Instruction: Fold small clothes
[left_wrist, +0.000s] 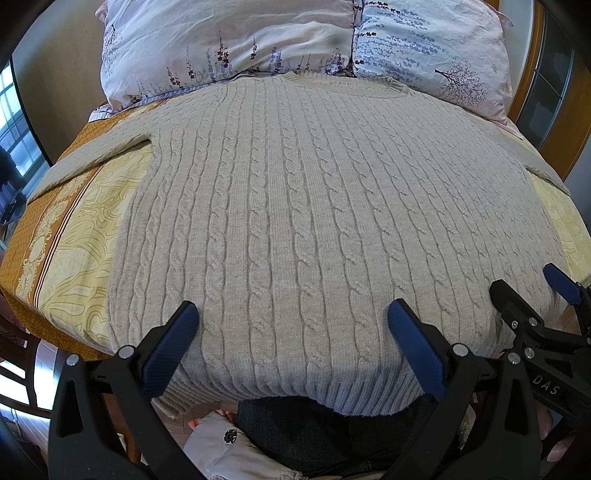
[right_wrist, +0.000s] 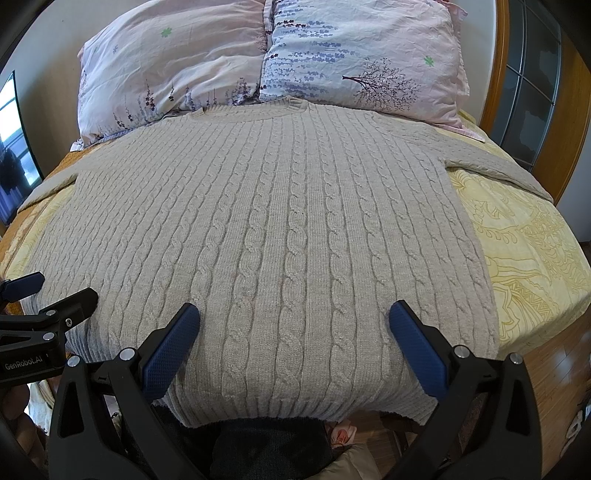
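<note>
Hand-held gripper on the left spread wide, blue-padded fingers apart above the near hem, gripping nothing; hand-held gripper on the right likewise wide and empty, poised over the same hem further toward the right side. Beige cable-knit sweater laid flat and face-up on the bed, body smoothed out, ribbed neckline at the far end just touching two floral-printed pink and lilac pillows. Sleeves angled outward and down, left one across the yellow and ochre patterned bedspread, right one toward the bed's far right edge. Ribbed hem hanging slightly over the near edge of the bed, above dark clothing of the person holding the tools. Spread flat like this probably to give clean fold lines; no fold made yet. Both tools placed side by side at the hem, likely so either can pinch a bottom corner or reach a sleeve. Thick knit, probably heavy and prone to sagging when lifted from one point.
</note>
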